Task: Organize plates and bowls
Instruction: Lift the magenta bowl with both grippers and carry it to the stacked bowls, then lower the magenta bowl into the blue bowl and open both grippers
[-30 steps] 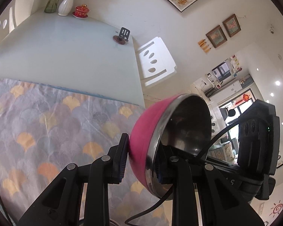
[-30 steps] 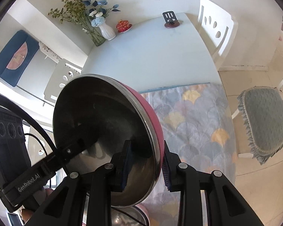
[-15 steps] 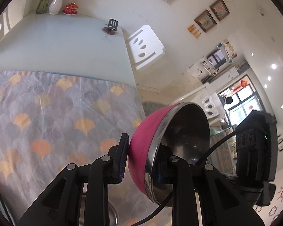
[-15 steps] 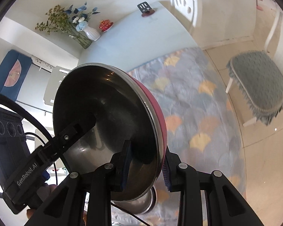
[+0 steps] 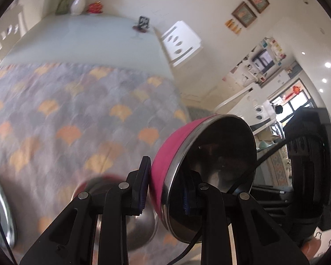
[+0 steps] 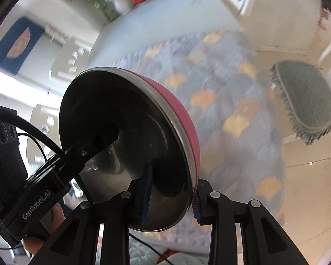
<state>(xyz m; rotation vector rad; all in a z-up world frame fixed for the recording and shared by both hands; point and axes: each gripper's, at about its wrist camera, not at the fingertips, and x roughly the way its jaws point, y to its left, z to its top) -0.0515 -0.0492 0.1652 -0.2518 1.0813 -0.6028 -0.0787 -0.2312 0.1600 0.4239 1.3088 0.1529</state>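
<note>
Both grippers share one pink-sided steel bowl (image 5: 200, 172), carried on edge above the fan-patterned tablecloth (image 5: 77, 114). The left gripper (image 5: 165, 190) is pinched tight across its rim, one pad on the pink wall, the other inside. The right gripper (image 6: 172, 196) clamps the opposite rim the same way. Below the left fingers, blurred, a second steel bowl (image 5: 130, 216) sits on the cloth.

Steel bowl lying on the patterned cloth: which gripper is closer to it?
Left. The left gripper, clamped on the pink bowl at its rim, hangs just over the steel bowl; the right gripper grips the opposite rim, further off to the side.
</note>
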